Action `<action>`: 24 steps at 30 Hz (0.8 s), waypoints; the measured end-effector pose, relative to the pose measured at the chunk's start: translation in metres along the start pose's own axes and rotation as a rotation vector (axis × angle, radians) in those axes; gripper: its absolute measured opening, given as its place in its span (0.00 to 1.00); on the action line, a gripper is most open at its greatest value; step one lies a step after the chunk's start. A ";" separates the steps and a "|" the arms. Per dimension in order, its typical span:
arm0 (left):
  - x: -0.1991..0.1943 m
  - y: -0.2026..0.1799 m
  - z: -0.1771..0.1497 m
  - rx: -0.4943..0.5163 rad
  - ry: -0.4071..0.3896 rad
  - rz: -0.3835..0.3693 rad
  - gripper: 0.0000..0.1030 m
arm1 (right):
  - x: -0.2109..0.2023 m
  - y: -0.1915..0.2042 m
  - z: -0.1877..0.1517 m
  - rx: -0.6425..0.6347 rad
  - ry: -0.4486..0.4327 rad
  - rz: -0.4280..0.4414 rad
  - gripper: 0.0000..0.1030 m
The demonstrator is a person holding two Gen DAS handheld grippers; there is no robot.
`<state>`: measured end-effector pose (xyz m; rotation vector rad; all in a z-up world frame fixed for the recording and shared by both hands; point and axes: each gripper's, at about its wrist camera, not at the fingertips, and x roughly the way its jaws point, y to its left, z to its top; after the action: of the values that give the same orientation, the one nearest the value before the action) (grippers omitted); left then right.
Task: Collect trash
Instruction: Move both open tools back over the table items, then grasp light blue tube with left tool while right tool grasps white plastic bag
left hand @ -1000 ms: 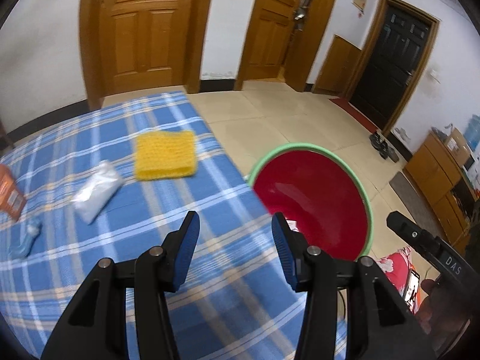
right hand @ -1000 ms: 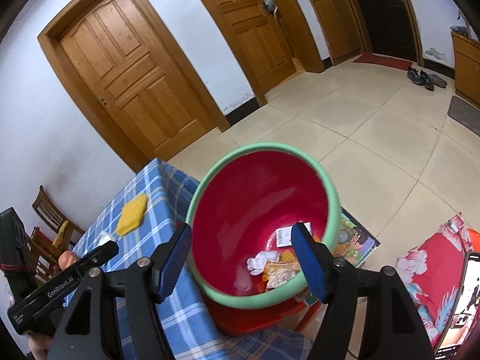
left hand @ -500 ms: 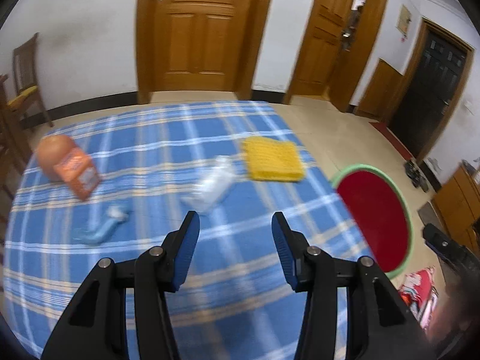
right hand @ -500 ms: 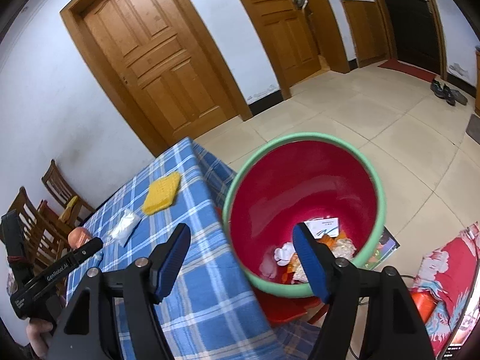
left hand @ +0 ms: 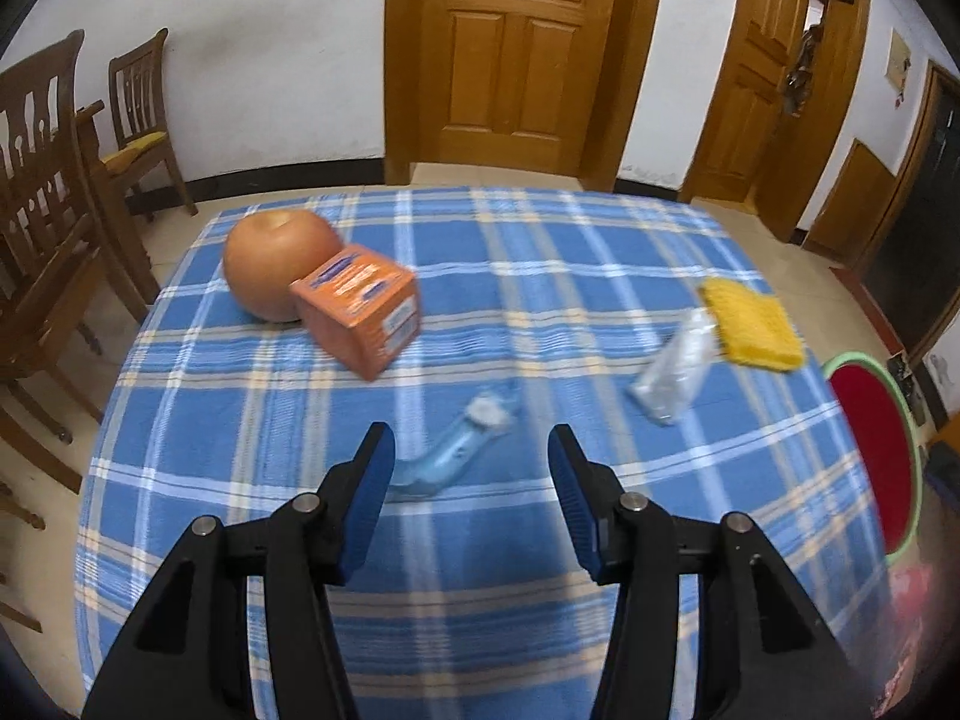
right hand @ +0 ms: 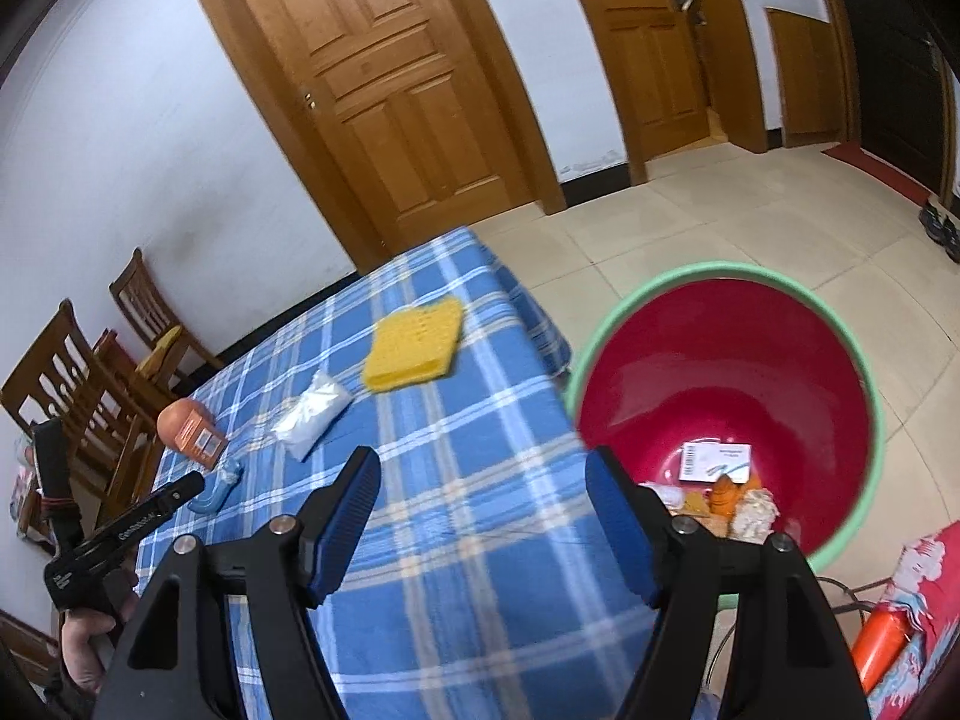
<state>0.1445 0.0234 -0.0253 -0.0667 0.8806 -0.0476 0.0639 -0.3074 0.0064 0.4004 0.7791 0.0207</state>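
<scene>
My left gripper (left hand: 471,468) is open and empty above the blue plaid table (left hand: 540,276). Just past its fingertips lies a crumpled light-blue plastic piece (left hand: 459,453). A clear plastic wrapper (left hand: 675,369) lies to the right, and it also shows in the right wrist view (right hand: 312,414). My right gripper (right hand: 483,501) is open and empty over the table's right edge. Beside that edge stands a red bin with a green rim (right hand: 729,396), holding paper and wrappers (right hand: 717,480).
An orange box (left hand: 357,309) leans against a round orange fruit (left hand: 273,261) at the table's far left. A yellow knitted cloth (left hand: 753,324) lies far right. Wooden chairs (left hand: 42,222) stand left of the table. Doors (left hand: 510,54) line the back wall.
My left gripper has swung left from the bin side to face the middle of the table and the blue plastic piece. My right gripper has turned left from the bin towards the table.
</scene>
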 end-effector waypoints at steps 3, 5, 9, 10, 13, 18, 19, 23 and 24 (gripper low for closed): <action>0.009 0.005 -0.002 0.006 0.013 0.008 0.52 | 0.009 0.015 0.003 -0.027 0.012 0.004 0.71; 0.013 0.007 -0.003 0.004 0.020 -0.003 0.52 | 0.014 0.022 0.003 -0.038 0.019 0.009 0.71; 0.021 0.007 -0.007 0.009 0.037 -0.043 0.52 | 0.023 0.039 0.005 -0.070 0.031 0.015 0.71; 0.023 0.006 -0.008 0.016 0.043 -0.053 0.52 | 0.027 0.044 0.005 -0.081 0.040 0.010 0.71; 0.027 0.002 -0.011 0.036 0.053 -0.066 0.38 | 0.038 0.053 0.006 -0.098 0.062 0.015 0.71; 0.029 0.001 -0.015 0.044 0.050 -0.094 0.16 | 0.058 0.071 0.008 -0.122 0.099 0.024 0.71; 0.029 0.002 -0.015 0.032 0.051 -0.108 0.16 | 0.062 0.075 0.008 -0.125 0.107 0.028 0.71; 0.025 0.012 -0.014 -0.009 0.028 -0.130 0.16 | 0.077 0.087 0.007 -0.135 0.134 0.042 0.71; 0.024 0.015 -0.013 -0.027 0.020 -0.136 0.16 | 0.081 0.090 0.007 -0.135 0.139 0.044 0.71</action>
<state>0.1494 0.0365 -0.0531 -0.1509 0.8957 -0.1634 0.1376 -0.2133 -0.0117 0.2901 0.9008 0.1424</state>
